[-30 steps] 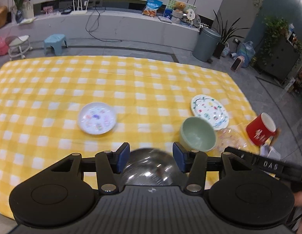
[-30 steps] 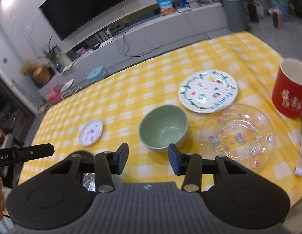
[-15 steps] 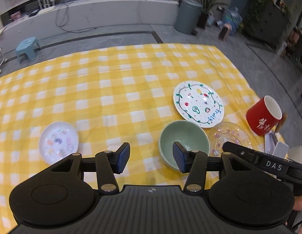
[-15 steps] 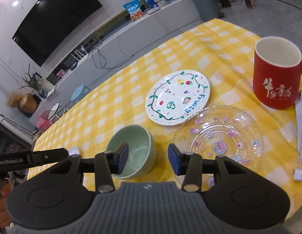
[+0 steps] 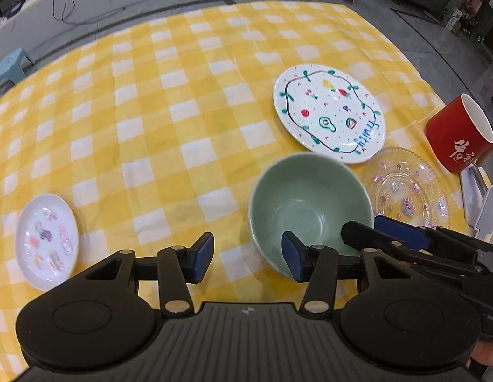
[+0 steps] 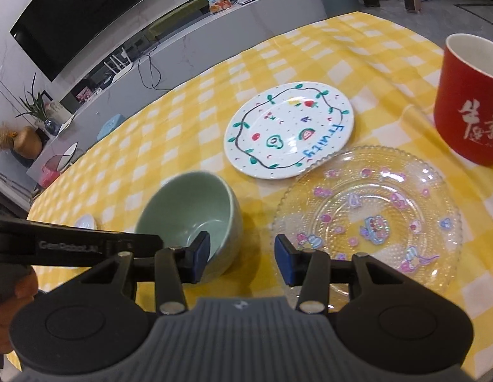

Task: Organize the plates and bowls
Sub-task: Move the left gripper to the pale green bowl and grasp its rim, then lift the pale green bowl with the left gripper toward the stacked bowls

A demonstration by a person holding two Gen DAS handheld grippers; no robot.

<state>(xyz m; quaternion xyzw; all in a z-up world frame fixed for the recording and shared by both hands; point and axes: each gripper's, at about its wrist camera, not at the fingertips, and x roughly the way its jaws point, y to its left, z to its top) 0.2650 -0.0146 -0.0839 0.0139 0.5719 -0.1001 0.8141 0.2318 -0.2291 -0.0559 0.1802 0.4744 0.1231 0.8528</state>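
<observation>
Yellow-checked cloth covers our worktop [image 5: 170,102]: small white saucer [image 5: 47,240] at its left edge, green ceramic bowl [image 5: 310,200], then fruit-painted plate [image 5: 329,113] and clear glass plate [image 6: 367,219] rightward. Our left tongs [image 5: 248,254] and right tongs [image 6: 241,256] gape empty, flanking the bowl to lift it.

- The red mug [image 6: 469,102] is cut off by the right edge in the right wrist view.
- The small plate [image 6: 86,222] is mostly hidden behind the left gripper there.
</observation>
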